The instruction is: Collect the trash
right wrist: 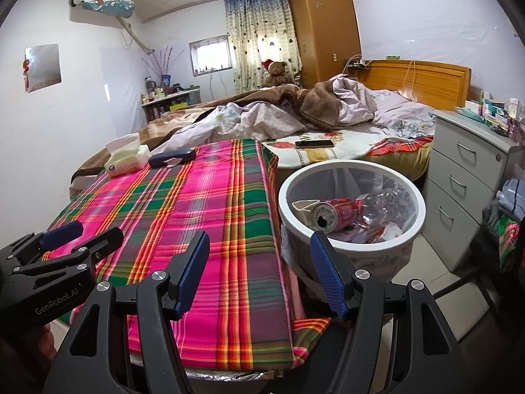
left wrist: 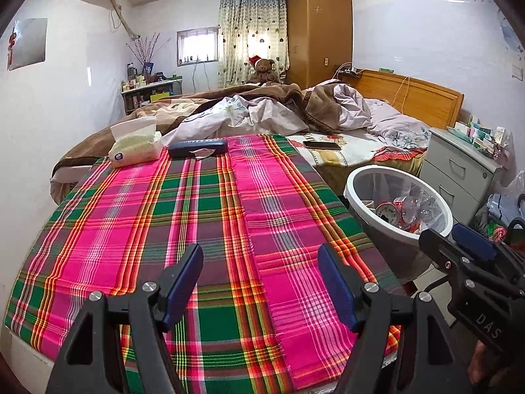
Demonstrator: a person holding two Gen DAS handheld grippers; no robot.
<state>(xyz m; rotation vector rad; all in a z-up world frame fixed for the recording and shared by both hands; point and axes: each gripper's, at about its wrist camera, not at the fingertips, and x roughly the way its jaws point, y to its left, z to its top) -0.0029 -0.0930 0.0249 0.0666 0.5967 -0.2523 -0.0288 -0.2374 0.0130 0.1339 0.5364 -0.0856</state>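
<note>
A white trash bin stands beside the plaid-covered table; it also shows in the left wrist view. Inside lie a red soda can, a clear plastic bottle and paper scraps. A small crumpled white scrap lies against a dark blue case at the table's far end. My left gripper is open and empty over the near table. My right gripper is open and empty over the table's right edge, next to the bin.
A tissue pack sits at the table's far left. A phone lies on the bed beyond. A grey drawer cabinet stands right of the bin. Bags sit on the floor at the far right.
</note>
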